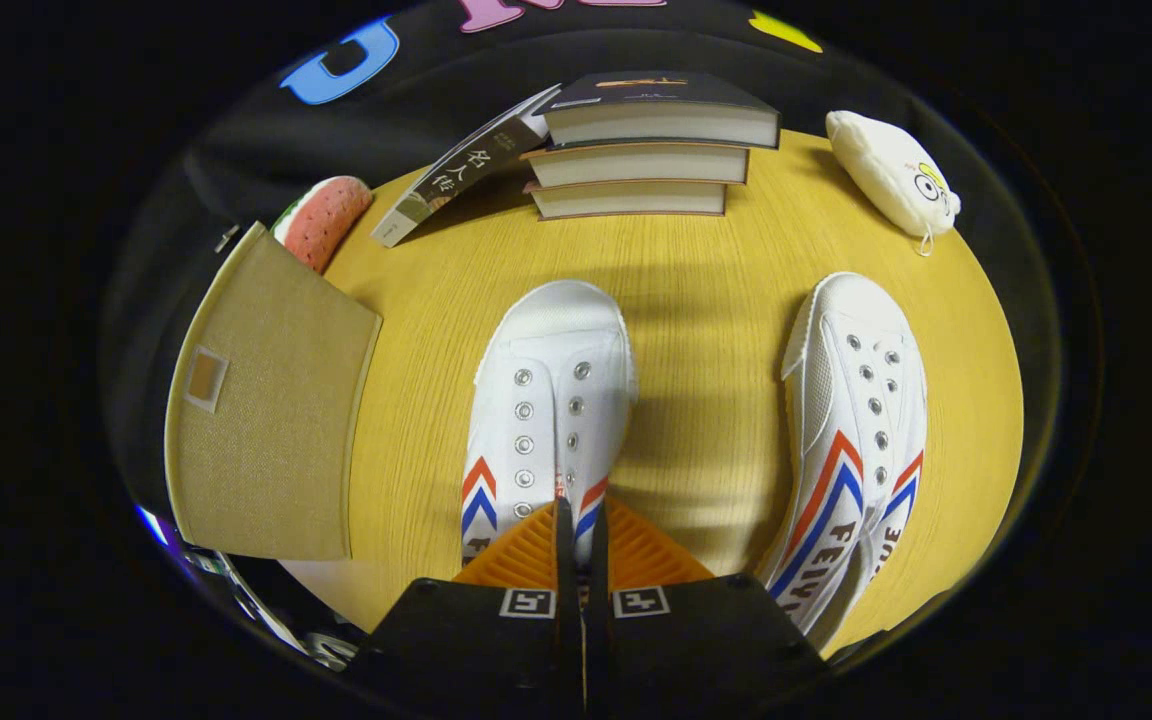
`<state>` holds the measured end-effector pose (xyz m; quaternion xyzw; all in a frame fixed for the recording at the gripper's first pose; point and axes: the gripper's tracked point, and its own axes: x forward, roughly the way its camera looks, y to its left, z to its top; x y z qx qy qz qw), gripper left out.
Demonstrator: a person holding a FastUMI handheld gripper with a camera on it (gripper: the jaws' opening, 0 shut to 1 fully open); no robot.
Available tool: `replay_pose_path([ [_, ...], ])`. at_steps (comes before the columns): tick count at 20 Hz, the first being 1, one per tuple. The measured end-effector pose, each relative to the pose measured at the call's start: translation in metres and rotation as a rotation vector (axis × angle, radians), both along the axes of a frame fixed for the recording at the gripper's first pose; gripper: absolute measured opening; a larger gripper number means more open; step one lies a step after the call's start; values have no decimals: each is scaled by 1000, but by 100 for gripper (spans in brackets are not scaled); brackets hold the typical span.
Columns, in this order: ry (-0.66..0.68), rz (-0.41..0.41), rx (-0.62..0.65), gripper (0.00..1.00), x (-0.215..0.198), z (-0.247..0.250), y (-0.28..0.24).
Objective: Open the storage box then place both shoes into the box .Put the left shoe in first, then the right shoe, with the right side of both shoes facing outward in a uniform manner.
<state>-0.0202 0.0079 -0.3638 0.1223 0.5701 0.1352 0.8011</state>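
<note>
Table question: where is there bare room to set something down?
Bare wood lies between the two shoes and from their toes up to the book stack. The storage box crowds the other side. The claw is closed on one shoe.

**Books, a pouch and a plush slice share your tabletop**

You face a wooden table [696, 290] with a stack of three books [641, 150] standing at its far edge. Leaning against that stack's left side, a slim paperback [466, 170] tilts down to the tabletop. Well to the stack's right lies a white pouch [891, 175] with a cartoon eye. Further left of the stack, past the paperback, a watermelon-slice plush [326, 220] sits at the table's rim.
</note>
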Motion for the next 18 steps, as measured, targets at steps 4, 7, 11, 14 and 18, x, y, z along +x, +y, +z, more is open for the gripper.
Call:
replay_pose_path([
  [4,-22,-82,65,5,1,14,4],
  [7,-55,-105,91,5,1,31,7],
  [11,-81,-144,130,5,0,59,7],
  [14,-117,-167,159,5,4,92,7],
  [18,-180,-158,216,5,14,154,17],
])
